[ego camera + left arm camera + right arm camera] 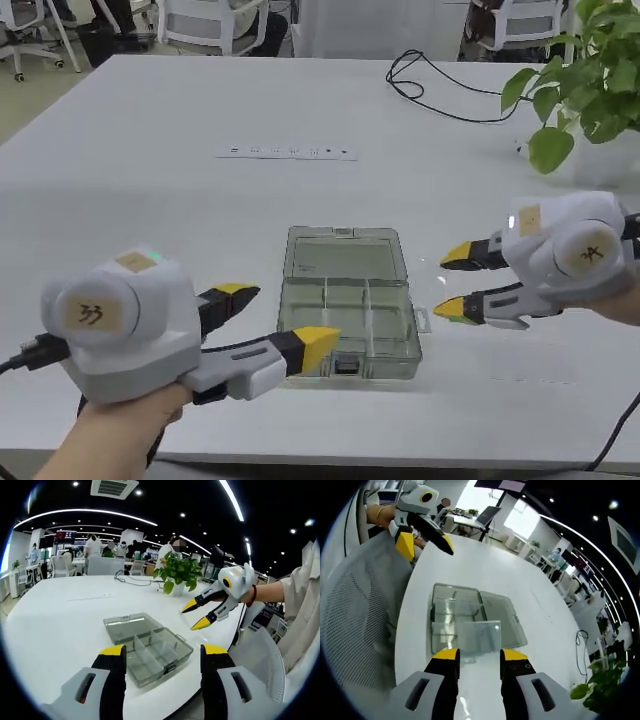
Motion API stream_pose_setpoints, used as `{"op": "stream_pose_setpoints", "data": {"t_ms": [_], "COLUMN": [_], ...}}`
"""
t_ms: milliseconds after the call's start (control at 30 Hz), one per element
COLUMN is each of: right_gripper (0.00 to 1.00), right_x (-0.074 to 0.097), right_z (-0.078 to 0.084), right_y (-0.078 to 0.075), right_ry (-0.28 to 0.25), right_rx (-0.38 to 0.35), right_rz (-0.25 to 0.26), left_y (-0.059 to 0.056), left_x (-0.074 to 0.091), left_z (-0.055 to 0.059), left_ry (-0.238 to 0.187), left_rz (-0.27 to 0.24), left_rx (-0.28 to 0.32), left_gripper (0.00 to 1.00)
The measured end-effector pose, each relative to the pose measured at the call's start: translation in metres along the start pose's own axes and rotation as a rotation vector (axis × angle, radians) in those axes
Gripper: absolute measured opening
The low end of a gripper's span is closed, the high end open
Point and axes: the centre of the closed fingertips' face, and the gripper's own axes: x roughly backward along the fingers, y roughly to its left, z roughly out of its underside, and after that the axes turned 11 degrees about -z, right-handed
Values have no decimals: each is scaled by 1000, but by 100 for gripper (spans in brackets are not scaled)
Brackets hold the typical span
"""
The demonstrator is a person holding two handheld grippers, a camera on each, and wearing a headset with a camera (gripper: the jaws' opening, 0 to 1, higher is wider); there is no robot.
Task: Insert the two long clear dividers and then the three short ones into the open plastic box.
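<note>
On the white table [150, 120], the open plastic box [390, 335] is noted between the wide, empty left gripper [285, 318] and the right gripper [448, 282], by which a clear divider [477, 637] is pinched, liable to spring free if slotted askew.

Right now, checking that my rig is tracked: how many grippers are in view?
2. The left gripper hovers open at the near left of the plastic box. The right gripper is at its right, with a clear divider between its jaws. None seems hidden.
</note>
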Motion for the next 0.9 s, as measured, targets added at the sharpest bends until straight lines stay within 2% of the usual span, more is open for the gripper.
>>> {"op": "stream_pose_setpoints", "data": {"t_ms": [233, 433, 600, 900], "right_gripper": [32, 32, 32, 32], "right_x": [-9, -15, -19, -26], "right_z": [-35, -60, -79, -102], "right_y": [5, 12, 18, 31], "right_ry": [-55, -102, -136, -175], "right_rx": [89, 129, 156, 205], "right_rz": [-3, -11, -16, -27], "left_y": [-7, -10, -11, -12], "left_x": [-4, -4, -3, -1], "left_z": [-7, -13, -13, -12], "left_ry": [-20, -43, -41, -50], "left_rz": [41, 68, 83, 104], "left_rx": [43, 102, 149, 190], "left_gripper": [49, 42, 34, 19]}}
